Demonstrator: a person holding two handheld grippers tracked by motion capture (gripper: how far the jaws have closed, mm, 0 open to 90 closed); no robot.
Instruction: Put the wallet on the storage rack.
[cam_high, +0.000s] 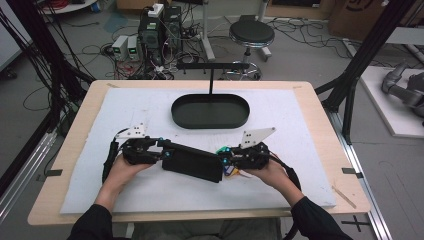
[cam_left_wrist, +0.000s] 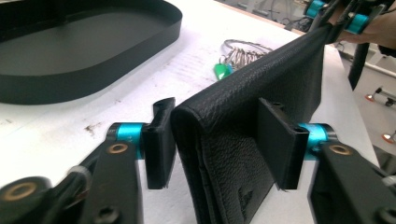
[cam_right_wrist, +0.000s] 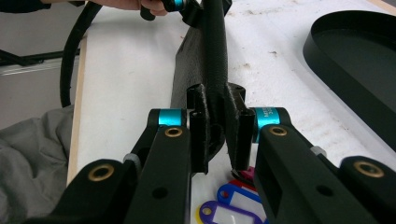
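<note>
White padding covers the counter (cam_high: 150, 107), with cables and a stool on the floor beyond. A black wallet (cam_high: 192, 162) hangs just above it near the front edge, stretched between two tools. The right hand-held gripper (cam_right_wrist: 219, 140) pinches the wallet's right end firmly. The left hand-held gripper (cam_left_wrist: 219, 140) brackets the folded left end, one pad touching, the other seemingly a hair off, though the angle makes that hard to judge. A key bunch (cam_left_wrist: 236, 58) with coloured tags lies beneath the right end. An oval black tray (cam_high: 210, 111) waits farther back. Best practice now: seat the left grip fully before lifting, keeping both ends level.
</note>
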